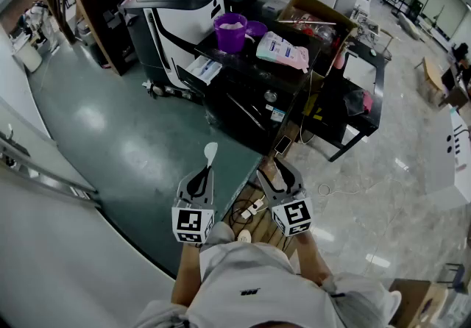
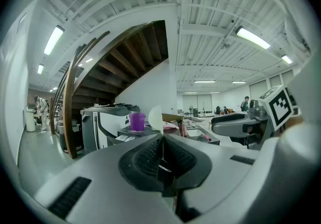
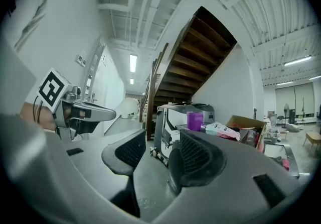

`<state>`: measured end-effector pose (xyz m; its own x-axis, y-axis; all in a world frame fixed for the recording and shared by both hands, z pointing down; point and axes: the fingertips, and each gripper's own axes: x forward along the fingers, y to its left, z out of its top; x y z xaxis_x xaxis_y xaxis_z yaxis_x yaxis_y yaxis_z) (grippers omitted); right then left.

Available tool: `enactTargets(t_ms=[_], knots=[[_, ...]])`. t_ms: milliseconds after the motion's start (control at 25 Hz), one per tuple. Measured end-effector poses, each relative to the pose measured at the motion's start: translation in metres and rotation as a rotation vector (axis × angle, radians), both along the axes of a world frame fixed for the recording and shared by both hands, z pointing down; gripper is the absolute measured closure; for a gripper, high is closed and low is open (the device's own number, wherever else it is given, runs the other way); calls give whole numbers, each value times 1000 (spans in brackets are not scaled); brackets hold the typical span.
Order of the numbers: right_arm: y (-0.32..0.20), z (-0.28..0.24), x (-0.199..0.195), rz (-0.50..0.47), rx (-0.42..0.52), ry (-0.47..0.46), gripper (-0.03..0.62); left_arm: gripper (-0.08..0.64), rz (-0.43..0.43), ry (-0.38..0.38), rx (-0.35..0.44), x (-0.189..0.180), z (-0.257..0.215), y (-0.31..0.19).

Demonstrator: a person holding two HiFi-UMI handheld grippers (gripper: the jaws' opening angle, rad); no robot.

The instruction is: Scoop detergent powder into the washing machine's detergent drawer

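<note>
Out in front of me my left gripper [image 1: 205, 172] is shut on the handle of a white scoop [image 1: 210, 151], whose bowl points away from me. The scoop's bowl [image 2: 154, 118] shows just past the shut left gripper [image 2: 161, 140]. My right gripper [image 1: 276, 170] is open and holds nothing; its jaws stand well apart [image 3: 160, 152]. Some way ahead is the washing machine [image 1: 175, 16] with its detergent drawer [image 1: 201, 69] pulled out. A purple cup [image 1: 230, 31] and a detergent bag [image 1: 283, 51] rest on the black table [image 1: 243, 91] beside it.
An open cardboard box [image 1: 318, 16] sits at the table's far end, and a purple lid [image 1: 257, 27] lies by the cup. A wooden staircase [image 1: 88, 3] rises at the left. A power strip and cables [image 1: 250, 210] lie on the floor by my feet.
</note>
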<state>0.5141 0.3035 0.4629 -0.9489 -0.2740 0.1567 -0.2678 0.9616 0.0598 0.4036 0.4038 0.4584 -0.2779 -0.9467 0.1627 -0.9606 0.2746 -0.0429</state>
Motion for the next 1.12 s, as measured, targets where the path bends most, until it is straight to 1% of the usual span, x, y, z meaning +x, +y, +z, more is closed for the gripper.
enactTargets(t_ms=[280, 520, 880, 1120], knots=[[-10, 0, -13, -13, -5, -6, 400, 543, 0, 2, 1, -7, -1, -14], [-25, 4, -41, -20, 1, 18, 400, 543, 4, 17, 6, -34, 3, -32], [-56, 5, -109, -4, -15, 39, 400, 543, 34, 44, -9, -99, 7, -67], [-77, -5, -160, 33, -39, 68, 400, 543, 62, 88, -24, -150, -4, -92]])
